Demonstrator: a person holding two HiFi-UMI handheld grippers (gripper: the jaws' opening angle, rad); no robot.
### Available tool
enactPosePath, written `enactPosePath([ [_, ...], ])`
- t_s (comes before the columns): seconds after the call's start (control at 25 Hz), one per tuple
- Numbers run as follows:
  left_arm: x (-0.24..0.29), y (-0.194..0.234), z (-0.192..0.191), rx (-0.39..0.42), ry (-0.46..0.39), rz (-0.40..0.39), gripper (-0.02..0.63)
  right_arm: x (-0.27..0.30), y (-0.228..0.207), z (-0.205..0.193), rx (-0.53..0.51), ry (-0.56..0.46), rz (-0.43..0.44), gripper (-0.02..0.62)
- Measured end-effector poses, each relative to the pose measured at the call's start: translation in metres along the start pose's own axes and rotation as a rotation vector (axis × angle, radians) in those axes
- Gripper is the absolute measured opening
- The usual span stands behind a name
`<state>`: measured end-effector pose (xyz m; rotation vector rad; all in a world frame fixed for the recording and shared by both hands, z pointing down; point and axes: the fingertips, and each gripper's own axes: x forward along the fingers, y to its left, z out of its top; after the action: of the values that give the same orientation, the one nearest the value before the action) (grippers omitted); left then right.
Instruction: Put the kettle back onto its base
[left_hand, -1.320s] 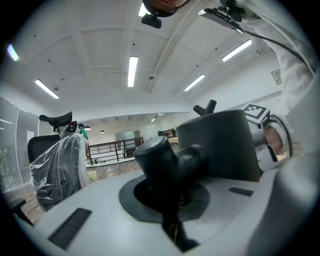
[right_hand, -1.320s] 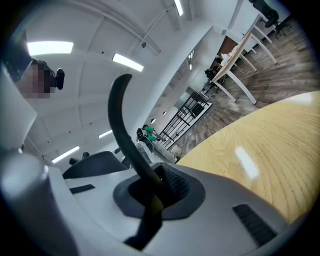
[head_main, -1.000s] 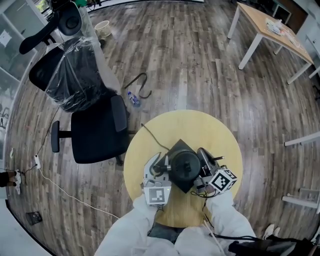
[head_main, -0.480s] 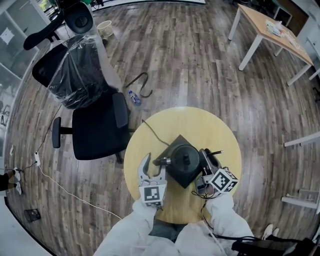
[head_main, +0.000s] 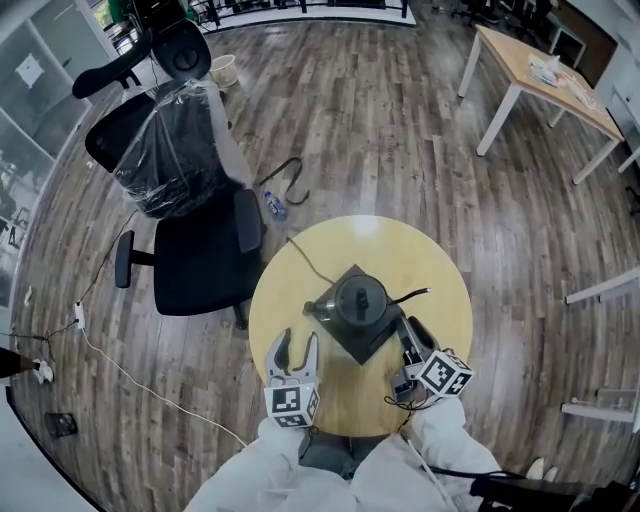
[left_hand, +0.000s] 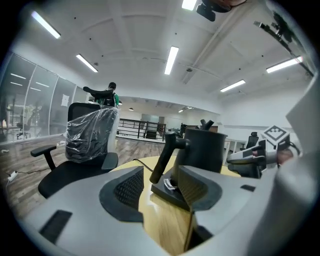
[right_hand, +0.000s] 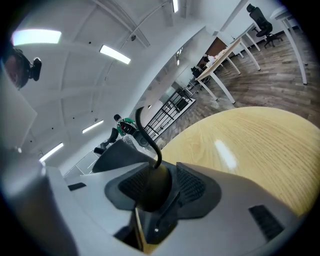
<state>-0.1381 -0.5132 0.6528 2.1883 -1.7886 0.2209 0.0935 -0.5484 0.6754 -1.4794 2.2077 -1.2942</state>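
- Kettle (head_main: 360, 302) upright on square base (head_main: 364, 346), centre of round worktop (head_main: 425, 258); looks seated, though contact under body is hard to see.
- Handle (left_hand: 162, 159) at 9 o'clock, spout (head_main: 410, 295) at 3.
- Left gripper (head_main: 296, 343) at 7 o'clock of kettle: jaws just opened wide, nothing between.
- Right gripper (head_main: 412, 332) at 5 o'clock: jaws just opened, spread; kettle body shows in gap, pads seem clear.
- Step: release. Back both straight out toward 6, jaws spread, clear of handle, spout, cord (head_main: 305, 266).

The round wooden table (head_main: 425, 262) bears a square black base (head_main: 373, 341) near its middle and a cord (head_main: 304, 264) running off its edge.
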Motion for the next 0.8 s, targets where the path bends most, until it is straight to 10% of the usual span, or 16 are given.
enactPosePath([
  [0.24,-0.052,-0.047,0.015,-0.029,0.031,-0.091,0.201,-0.049,0.03,-0.011,-0.133,0.086,0.031,0.152],
  [0.52,-0.087,-0.102,0.011,0.089,0.142,-0.112,0.0,-0.084,0.077,-0.034,-0.752,0.198,-0.04,0.011],
  [0.8,-0.098,-0.128,0.002,0.115,0.186,-0.143,0.0,-0.097,0.094,-0.06,-0.678,0.232,0.029,0.012],
])
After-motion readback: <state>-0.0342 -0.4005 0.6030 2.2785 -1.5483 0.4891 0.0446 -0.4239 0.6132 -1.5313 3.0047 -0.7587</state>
